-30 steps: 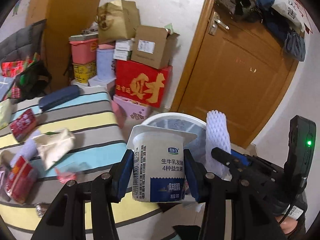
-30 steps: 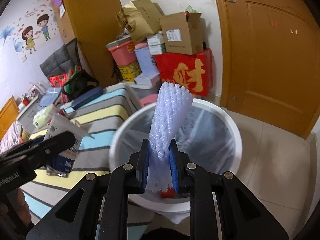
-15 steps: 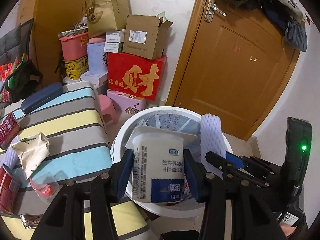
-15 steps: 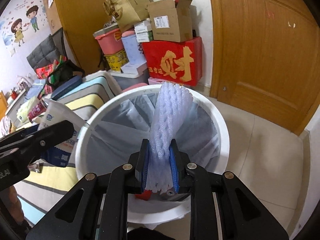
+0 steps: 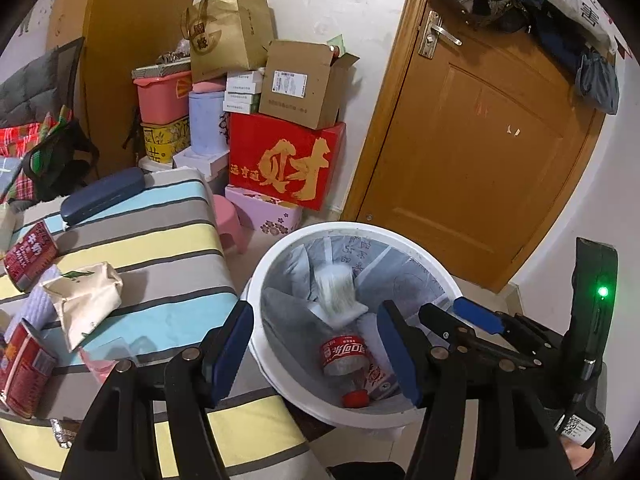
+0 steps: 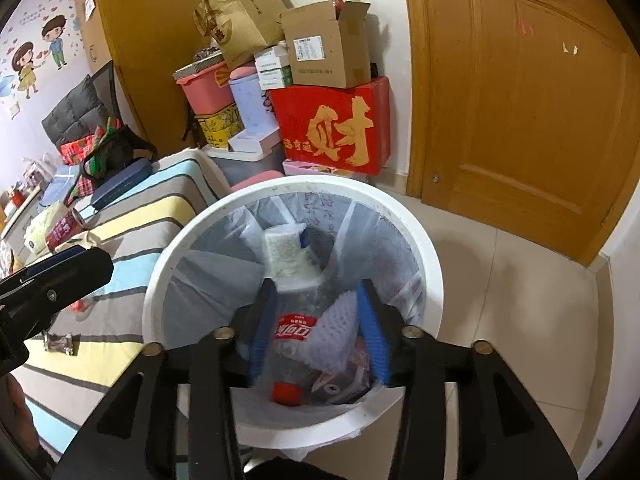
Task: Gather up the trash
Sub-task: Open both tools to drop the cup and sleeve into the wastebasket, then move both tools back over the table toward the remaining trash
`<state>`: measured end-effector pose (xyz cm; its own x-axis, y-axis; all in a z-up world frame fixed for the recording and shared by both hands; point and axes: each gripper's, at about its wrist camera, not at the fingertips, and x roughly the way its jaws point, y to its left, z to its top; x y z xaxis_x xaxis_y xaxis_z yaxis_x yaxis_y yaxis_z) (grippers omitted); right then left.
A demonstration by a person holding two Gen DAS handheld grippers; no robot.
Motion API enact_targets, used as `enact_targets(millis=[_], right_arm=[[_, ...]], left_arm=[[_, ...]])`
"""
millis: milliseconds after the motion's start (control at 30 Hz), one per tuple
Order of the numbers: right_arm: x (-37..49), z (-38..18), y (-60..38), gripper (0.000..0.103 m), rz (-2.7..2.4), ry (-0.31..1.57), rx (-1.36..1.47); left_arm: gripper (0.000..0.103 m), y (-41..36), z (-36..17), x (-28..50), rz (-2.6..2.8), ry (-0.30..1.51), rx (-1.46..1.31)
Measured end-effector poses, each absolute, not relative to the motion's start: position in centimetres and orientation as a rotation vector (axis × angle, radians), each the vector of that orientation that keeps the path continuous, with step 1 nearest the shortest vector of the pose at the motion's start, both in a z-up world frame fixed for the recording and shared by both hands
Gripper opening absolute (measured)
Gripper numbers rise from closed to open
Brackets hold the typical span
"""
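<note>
A white trash bin [image 5: 404,244] with a grey liner stands by the striped bed; it also shows in the right wrist view [image 6: 424,248]. My left gripper [image 5: 316,348] is open and empty over the bin. The yogurt cup [image 5: 336,292] is blurred inside it, also seen in the right wrist view [image 6: 284,252]. My right gripper [image 6: 316,328] is open above the bin. The white foam net [image 6: 336,332] lies between its open jaws on a cola bottle [image 6: 294,330], which also shows in the left wrist view [image 5: 344,356]. The right gripper [image 5: 476,320] appears at the bin's right.
The striped bed [image 5: 140,248] holds a crumpled paper bag [image 5: 86,296], red snack packs [image 5: 30,254], a dark glasses case [image 5: 102,196] and a small wrapper [image 6: 60,342]. Stacked boxes [image 5: 286,160] and a pink stool [image 5: 232,224] stand behind. A wooden door [image 5: 480,152] is on the right.
Both grippers moved over the bin and opened. The yogurt cup left the left gripper and the foam net left the right one; both are now inside the bin.
</note>
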<state>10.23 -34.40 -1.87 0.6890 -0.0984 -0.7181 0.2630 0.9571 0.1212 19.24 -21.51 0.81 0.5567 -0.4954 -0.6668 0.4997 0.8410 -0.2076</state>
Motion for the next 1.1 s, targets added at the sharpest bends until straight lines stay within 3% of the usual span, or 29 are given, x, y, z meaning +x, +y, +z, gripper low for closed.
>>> enact_targets(millis=[1100], right_arm=[[8.3,1.0,-27.2,0.052,-0.081,0.670,0.199]], left_arm=[[0.064,-10.0,3.5,13.7,-0.391,0.692,-0.042]])
